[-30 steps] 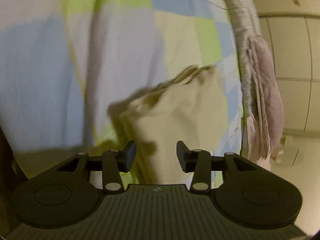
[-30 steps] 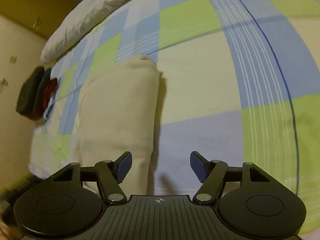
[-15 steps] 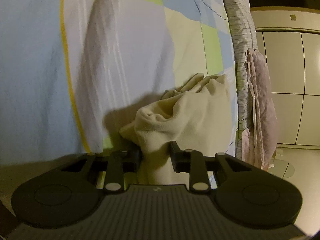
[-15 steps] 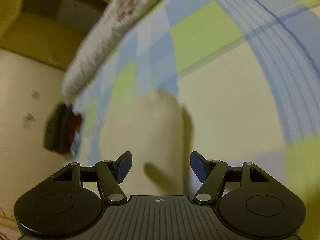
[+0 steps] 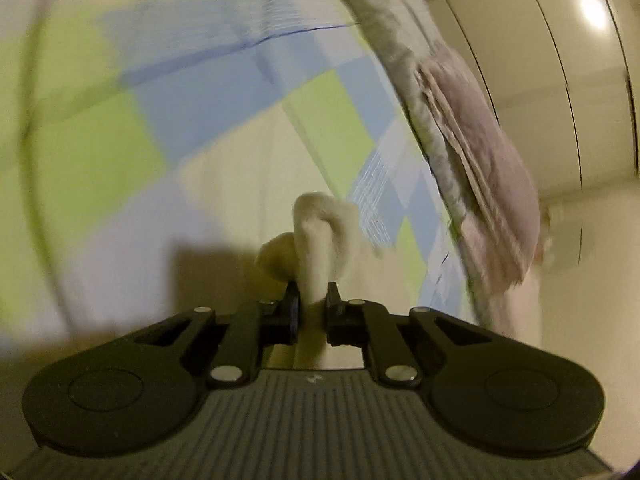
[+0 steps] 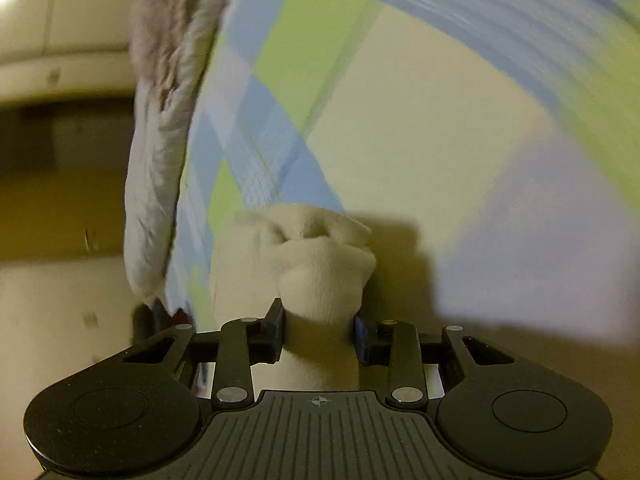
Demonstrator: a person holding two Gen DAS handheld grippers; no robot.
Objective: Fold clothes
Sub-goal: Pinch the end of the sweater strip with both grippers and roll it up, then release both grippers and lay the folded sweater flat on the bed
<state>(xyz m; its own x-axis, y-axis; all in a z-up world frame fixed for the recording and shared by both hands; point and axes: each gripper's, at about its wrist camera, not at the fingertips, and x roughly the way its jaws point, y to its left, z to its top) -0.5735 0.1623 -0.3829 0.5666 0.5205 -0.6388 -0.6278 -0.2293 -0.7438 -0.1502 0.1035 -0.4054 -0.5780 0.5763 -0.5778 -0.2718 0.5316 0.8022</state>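
Fingers (image 5: 334, 300) of both grippers, just closing, pinch bunched, puckered folds of the cream garment (image 6: 320, 280).

I count two grippers: the left gripper (image 5: 311, 300) and the right gripper (image 6: 319, 322). There is one cream garment (image 6: 320, 268), and each gripper has one bunch of it between its fingers. One checked bed sheet (image 5: 168, 128) lies under it. On the edge of the bed I see one grey quilt (image 6: 156, 184) and one pinkish folded cloth (image 5: 488, 172). I see one dark thing (image 6: 141, 322), too blurred to tell.
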